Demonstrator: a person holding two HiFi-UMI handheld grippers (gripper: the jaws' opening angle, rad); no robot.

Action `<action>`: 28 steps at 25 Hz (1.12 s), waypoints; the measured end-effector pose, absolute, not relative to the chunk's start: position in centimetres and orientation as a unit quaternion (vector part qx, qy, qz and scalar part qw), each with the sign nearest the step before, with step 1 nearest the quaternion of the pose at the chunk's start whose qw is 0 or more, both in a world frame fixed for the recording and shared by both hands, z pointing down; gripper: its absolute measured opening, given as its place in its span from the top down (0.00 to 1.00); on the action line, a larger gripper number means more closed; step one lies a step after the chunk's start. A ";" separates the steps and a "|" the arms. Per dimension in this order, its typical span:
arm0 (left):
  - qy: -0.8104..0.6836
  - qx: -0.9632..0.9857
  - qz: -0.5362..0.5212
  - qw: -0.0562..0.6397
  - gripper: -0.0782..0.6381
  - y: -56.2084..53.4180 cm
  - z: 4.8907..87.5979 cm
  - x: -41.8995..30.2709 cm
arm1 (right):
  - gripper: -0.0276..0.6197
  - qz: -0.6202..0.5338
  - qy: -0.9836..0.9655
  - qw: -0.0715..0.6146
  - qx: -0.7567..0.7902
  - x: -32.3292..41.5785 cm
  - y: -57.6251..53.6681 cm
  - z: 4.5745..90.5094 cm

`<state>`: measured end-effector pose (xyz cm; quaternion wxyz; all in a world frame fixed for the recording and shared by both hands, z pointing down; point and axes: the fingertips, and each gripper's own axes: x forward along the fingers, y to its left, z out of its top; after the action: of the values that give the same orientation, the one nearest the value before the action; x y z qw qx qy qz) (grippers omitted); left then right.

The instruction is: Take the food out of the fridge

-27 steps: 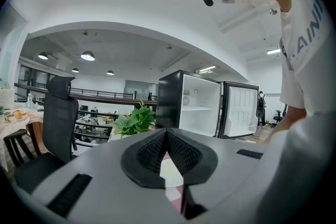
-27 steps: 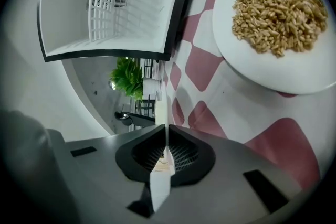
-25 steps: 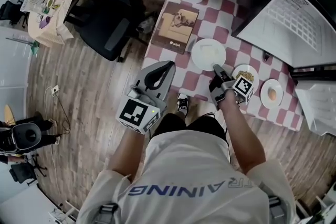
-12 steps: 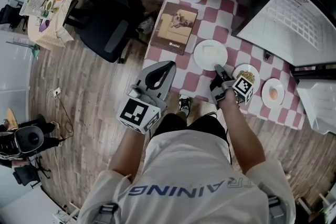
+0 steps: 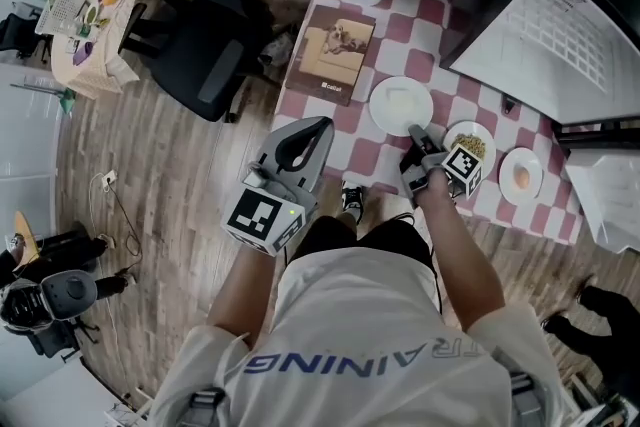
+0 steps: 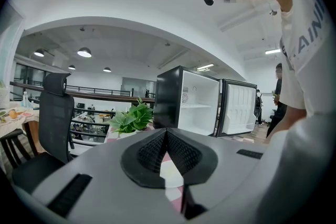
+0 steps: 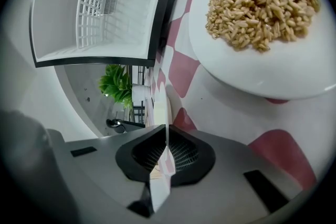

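Because the round white plate of pale food (image 5: 400, 103) already rests on the red-and-white checked worktop (image 5: 370, 153), outside the open black fridge (image 6: 191, 105), the right gripper (image 5: 414, 132), fingers pinching its rim, looks ready to let go. The left gripper (image 5: 318, 127) idles, fingers pressed together, empty. Only its view shows the fridge's bare white inside; only the right gripper view shows the pinched rim

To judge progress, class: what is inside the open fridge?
The fridge shows only a bare white shelf and walls, no food; its lowest part is covered by the left gripper.
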<state>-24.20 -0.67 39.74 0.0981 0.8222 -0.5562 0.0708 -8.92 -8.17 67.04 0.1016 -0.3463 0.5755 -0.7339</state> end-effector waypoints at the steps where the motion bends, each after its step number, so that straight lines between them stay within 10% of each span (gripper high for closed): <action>1: -0.557 0.822 0.071 0.099 0.88 -0.7 39.8 -24.2 | 0.91 -0.733 0.576 0.101 -0.347 -9.0 -8.2 67.0; 9: -0.557 0.822 0.073 0.098 0.88 -0.8 39.9 -24.4 | 0.90 -0.705 0.616 0.081 -0.342 -9.4 -8.3 66.3; 17: -0.554 0.823 0.073 0.098 0.88 -0.9 39.9 -24.3 | 0.56 -0.696 0.636 0.129 -0.308 -9.7 -8.9 64.5; 28: -0.551 0.827 0.069 0.093 0.88 -1.2 39.4 -23.9 | 0.50 -0.648 0.701 0.070 -0.290 -10.7 -8.4 63.1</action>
<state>-23.92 -1.25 39.41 0.0927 0.8266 -0.5508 0.0693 -10.69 -8.43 63.14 0.0699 -0.2899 0.7010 -0.6478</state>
